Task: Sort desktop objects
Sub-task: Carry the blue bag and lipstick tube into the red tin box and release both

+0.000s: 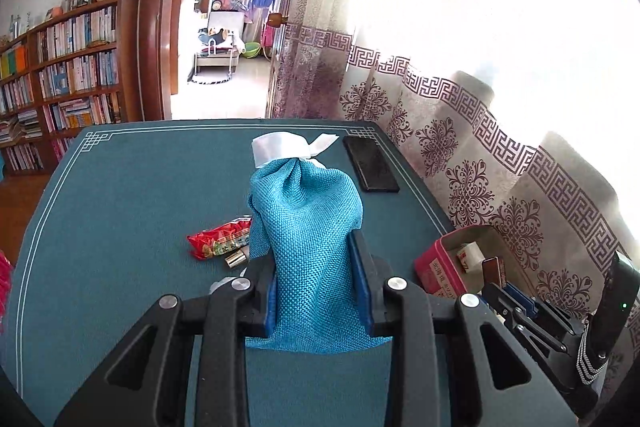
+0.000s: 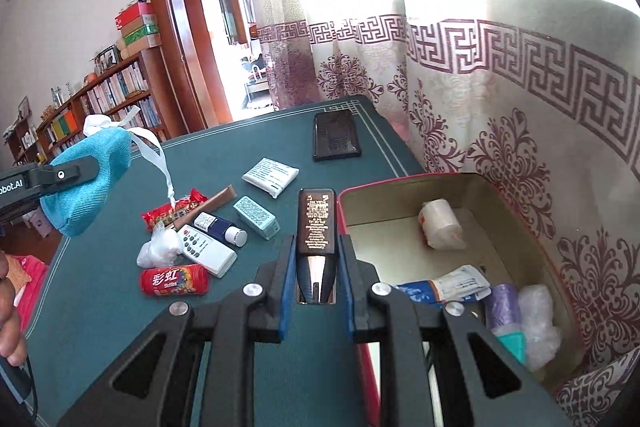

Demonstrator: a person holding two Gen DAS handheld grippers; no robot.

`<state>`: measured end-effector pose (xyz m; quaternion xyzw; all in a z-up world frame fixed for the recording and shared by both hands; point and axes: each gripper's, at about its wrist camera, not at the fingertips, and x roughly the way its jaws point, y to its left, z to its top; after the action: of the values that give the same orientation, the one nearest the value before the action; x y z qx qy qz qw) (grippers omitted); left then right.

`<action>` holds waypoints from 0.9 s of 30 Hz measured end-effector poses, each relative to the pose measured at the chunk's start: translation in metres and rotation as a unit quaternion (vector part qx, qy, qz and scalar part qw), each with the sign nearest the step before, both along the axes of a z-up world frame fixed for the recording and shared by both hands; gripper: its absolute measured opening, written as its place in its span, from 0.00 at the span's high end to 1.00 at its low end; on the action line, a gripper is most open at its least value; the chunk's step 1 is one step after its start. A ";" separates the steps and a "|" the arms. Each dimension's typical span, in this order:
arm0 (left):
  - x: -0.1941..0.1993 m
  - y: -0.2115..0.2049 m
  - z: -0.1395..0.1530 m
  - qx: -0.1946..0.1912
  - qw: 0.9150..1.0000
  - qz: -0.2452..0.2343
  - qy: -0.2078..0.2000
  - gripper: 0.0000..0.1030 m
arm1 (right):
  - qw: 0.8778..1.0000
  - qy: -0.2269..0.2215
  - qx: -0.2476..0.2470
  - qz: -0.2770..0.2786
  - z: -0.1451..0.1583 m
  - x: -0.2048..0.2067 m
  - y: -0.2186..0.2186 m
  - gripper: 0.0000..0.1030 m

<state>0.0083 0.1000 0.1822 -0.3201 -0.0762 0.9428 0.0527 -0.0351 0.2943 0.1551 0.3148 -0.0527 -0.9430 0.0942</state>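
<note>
The red candy tube [image 2: 175, 280] reads "彩虹" and "Skittles", and the left gripper's black body [image 2: 16, 187] shows "obot.AI", its beginning cut off at the frame edge.

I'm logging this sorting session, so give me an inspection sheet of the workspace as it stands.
Surface: green table mat, white border lines.
Job's things: open tin box at right edge, partly filled; blue pouch; dark slim case.
Clutter: phone, tissue pack, remote, red candy tube, snack packet.
Grippers: left tool shut on the pouch; right tool shut on the case.
Cables: nothing seen.
Surroundings: patterned curtain, bookshelf, open doorway.
</note>
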 end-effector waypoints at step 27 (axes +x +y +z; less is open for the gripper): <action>-0.015 0.212 0.007 -0.061 0.983 -0.171 -0.040 0.68 | 0.997 -0.015 -0.027 -0.064 -0.025 0.032 0.109 0.44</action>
<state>-0.0072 0.3123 0.1894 -0.3681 0.0352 0.9095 0.1900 -0.0029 0.4033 0.1302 0.3225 -0.0995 -0.9404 0.0413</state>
